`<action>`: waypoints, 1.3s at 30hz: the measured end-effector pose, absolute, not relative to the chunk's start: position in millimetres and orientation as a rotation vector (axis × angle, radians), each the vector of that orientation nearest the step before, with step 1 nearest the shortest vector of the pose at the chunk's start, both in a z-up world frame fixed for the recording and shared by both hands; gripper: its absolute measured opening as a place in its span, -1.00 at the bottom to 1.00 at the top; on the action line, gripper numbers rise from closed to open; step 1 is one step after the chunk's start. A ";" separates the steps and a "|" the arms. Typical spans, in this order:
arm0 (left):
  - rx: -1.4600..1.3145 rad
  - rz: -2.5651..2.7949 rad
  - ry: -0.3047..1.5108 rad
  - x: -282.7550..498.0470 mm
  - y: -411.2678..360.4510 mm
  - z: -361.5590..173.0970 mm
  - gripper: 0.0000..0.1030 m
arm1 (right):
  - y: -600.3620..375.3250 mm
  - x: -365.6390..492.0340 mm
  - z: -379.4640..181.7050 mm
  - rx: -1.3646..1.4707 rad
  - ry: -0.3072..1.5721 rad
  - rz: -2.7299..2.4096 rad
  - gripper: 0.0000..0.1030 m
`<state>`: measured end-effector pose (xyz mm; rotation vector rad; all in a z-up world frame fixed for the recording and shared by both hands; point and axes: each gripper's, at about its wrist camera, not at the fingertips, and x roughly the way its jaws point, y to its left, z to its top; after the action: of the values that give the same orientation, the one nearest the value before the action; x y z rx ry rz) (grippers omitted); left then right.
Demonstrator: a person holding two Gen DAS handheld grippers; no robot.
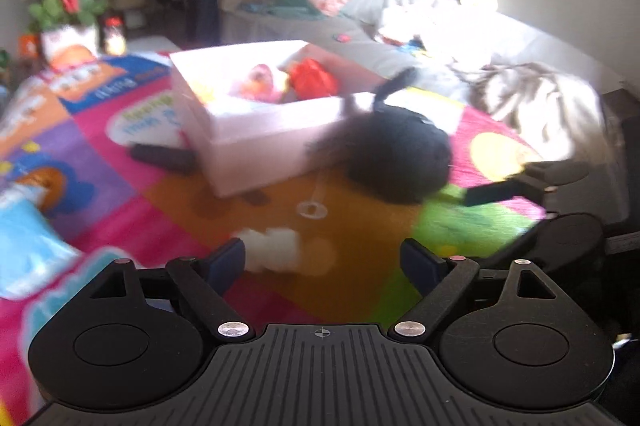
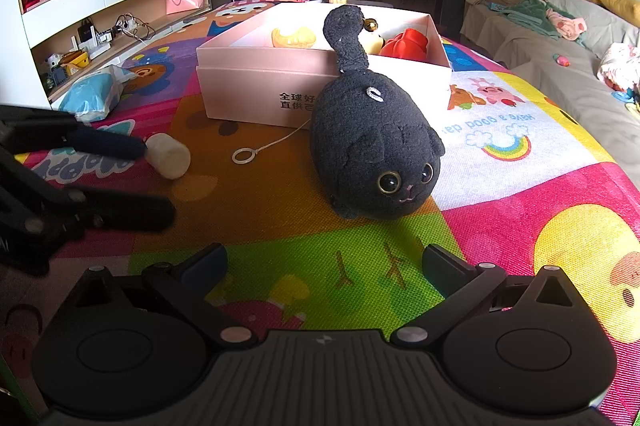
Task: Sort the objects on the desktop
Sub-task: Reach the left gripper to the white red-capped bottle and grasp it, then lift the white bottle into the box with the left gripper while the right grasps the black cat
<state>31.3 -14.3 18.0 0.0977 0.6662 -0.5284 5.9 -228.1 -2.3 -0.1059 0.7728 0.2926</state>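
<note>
Just ahead of the left tongs [image 1: 322,262], spread and empty, lay the white cylinder [image 1: 272,252], nearer its left finger, long axis roughly crosswise. Right tongs [image 2: 322,266], also spread, faced the black plush cat [image 2: 376,142] beside the pink box [image 2: 248,70].

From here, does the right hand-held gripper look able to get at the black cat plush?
Probably yes. The right hand-held gripper is open and points at the black cat plush, with only bare mat between them. The left hand-held gripper sits off to the side near the white roll.
</note>
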 end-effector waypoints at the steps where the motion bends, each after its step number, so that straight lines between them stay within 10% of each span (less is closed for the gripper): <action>1: 0.117 -0.481 0.666 33.6 -12.7 17.6 0.75 | -228.2 5.8 -2.1 -0.106 0.773 0.293 1.00; 11: 0.137 -0.354 0.692 47.4 -17.8 0.9 -0.06 | -228.1 5.7 -1.8 -0.104 0.772 0.293 1.00; 24: 0.094 -0.351 0.673 27.8 3.4 8.8 -0.06 | -207.9 38.9 15.2 -0.356 0.594 0.196 1.00; 28: 0.092 -0.327 0.637 25.3 9.5 21.5 -0.06 | -218.4 46.8 24.8 -0.257 0.635 0.191 0.28; 35: 0.147 -0.349 0.433 31.8 -6.1 78.5 -0.06 | -264.0 25.3 124.1 -0.001 0.481 0.214 -0.31; 39: 0.172 -0.365 0.342 57.0 -28.5 100.1 -0.06 | -274.8 12.4 170.3 0.004 0.330 0.201 -0.31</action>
<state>57.0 -28.5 100.1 0.1715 0.3421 -0.3649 12.4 -274.8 170.3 0.0038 0.3296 0.2009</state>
